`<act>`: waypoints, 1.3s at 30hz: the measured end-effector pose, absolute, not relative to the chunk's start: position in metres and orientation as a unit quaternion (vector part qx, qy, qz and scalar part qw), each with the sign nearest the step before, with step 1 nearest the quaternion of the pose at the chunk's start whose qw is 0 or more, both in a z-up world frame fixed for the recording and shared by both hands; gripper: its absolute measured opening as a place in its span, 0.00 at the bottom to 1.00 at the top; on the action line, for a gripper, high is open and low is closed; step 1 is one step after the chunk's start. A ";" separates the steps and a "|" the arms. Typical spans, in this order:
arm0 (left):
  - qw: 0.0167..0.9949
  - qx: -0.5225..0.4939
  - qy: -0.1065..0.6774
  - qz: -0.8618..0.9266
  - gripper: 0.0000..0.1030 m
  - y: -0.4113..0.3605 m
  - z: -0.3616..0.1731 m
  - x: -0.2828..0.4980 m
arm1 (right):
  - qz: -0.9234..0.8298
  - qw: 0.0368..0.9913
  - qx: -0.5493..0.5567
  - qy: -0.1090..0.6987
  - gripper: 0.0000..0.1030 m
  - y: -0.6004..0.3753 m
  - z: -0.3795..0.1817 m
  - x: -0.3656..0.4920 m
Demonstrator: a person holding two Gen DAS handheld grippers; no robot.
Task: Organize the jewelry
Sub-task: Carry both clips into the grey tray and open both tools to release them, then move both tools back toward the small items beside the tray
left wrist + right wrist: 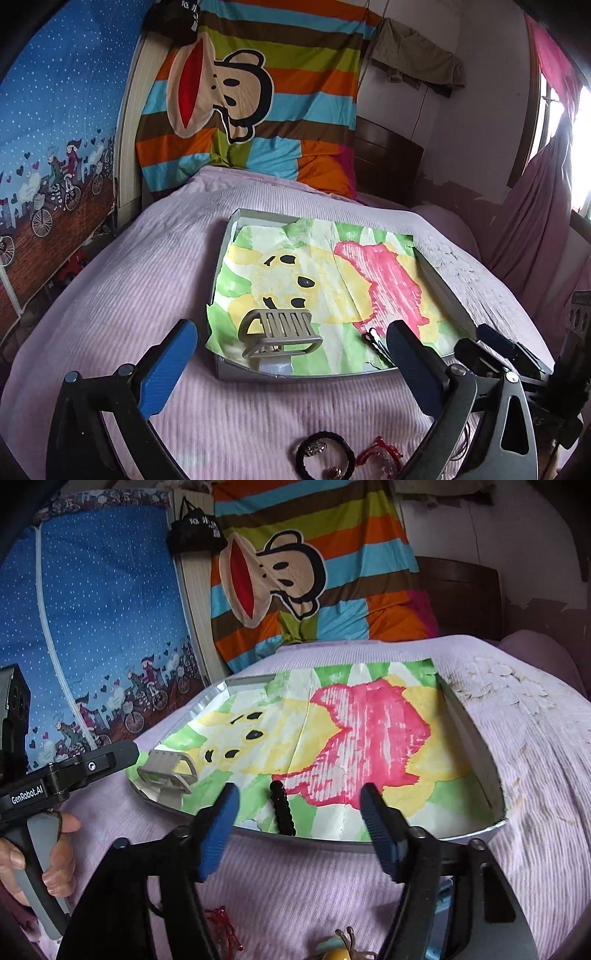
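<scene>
Bracelet (pixel 325 456): lying on bedspread (pixel 110 295), soft, light; pinching band advised. Left gripper (pixel 291 354), right gripper (pixel 299 823): jaws gaping, holding nothing.

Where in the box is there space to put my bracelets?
The box has bare room across the middle and back of the painted paper, past the beige hair claw and the black hair clips. The near edge is crowded by both; black bracelet and red string bracelet wait outside.
</scene>
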State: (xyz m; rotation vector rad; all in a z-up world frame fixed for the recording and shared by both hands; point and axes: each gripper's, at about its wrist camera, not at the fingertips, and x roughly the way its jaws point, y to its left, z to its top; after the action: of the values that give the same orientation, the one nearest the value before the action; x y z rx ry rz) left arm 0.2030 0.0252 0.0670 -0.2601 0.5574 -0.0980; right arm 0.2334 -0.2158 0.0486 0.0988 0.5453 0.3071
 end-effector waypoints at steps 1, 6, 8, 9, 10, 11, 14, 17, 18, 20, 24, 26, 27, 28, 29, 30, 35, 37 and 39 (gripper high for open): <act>0.954 -0.124 0.268 -0.049 1.00 0.024 0.069 0.196 | 0.151 0.954 0.051 0.254 0.89 -0.219 0.053 0.225; 0.964 -0.109 0.239 -0.050 1.00 0.016 0.074 0.160 | 0.146 0.967 0.045 0.203 0.99 -0.228 0.069 0.180; 0.967 -0.103 0.227 -0.050 1.00 0.011 0.075 0.147 | 0.147 0.971 0.042 0.183 0.99 -0.230 0.074 0.163; 0.969 -0.101 0.219 -0.051 1.00 0.009 0.075 0.140 | 0.146 0.973 0.040 0.175 0.99 -0.230 0.076 0.155; 0.971 -0.099 0.211 -0.052 1.00 0.007 0.075 0.134 | 0.145 0.974 0.040 0.167 0.98 -0.232 0.077 0.147; 0.973 -0.096 0.205 -0.052 1.00 0.006 0.075 0.127 | 0.145 0.976 0.038 0.160 0.99 -0.233 0.078 0.139; 0.976 -0.088 0.192 -0.052 1.00 0.001 0.072 0.112 | 0.138 0.980 0.036 0.136 0.99 -0.238 0.080 0.113; 0.978 -0.082 0.186 -0.055 1.00 -0.002 0.067 0.099 | 0.129 0.983 0.028 0.126 0.99 -0.241 0.078 0.093; 0.978 -0.082 0.184 -0.055 1.00 -0.003 0.066 0.095 | 0.127 0.984 0.025 0.123 0.99 -0.242 0.077 0.087; 0.978 -0.082 0.182 -0.054 1.00 -0.003 0.061 0.089 | 0.123 0.985 0.018 0.121 0.99 -0.242 0.075 0.077; 0.980 -0.073 0.180 -0.054 1.00 -0.003 0.052 0.078 | 0.110 0.987 0.013 0.115 0.99 -0.248 0.069 0.058; 0.980 -0.061 0.183 -0.053 1.00 -0.004 0.047 0.074 | 0.103 0.988 0.009 0.116 0.99 -0.249 0.065 0.050; 0.979 -0.056 0.187 -0.052 1.00 -0.005 0.044 0.073 | 0.102 0.988 0.008 0.119 0.99 -0.250 0.062 0.048; 0.979 -0.052 0.188 -0.051 1.00 -0.006 0.042 0.071 | 0.101 0.987 0.007 0.123 0.99 -0.250 0.060 0.048; 0.980 -0.049 0.188 -0.051 1.00 -0.007 0.039 0.067 | 0.099 0.987 0.006 0.127 0.99 -0.250 0.058 0.047; 0.980 -0.047 0.187 -0.050 1.00 -0.008 0.037 0.064 | 0.097 0.987 0.005 0.129 0.99 -0.251 0.056 0.046; 0.982 -0.041 0.179 -0.050 1.00 -0.009 0.033 0.057 | 0.090 0.986 0.000 0.142 0.99 -0.251 0.043 0.041; 0.982 -0.040 0.179 -0.052 1.00 -0.009 0.032 0.057 | 0.096 0.983 0.003 0.154 0.99 -0.250 0.037 0.042; 0.981 -0.037 0.183 -0.055 1.00 -0.010 0.031 0.057 | 0.097 0.982 0.004 0.163 0.99 -0.251 0.032 0.042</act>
State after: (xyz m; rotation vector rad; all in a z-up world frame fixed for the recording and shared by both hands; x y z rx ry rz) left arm 0.0567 -0.0098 0.0311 -0.0744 0.3673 -0.1101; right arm 0.0424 -0.2506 0.0321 0.0084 0.3277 0.1942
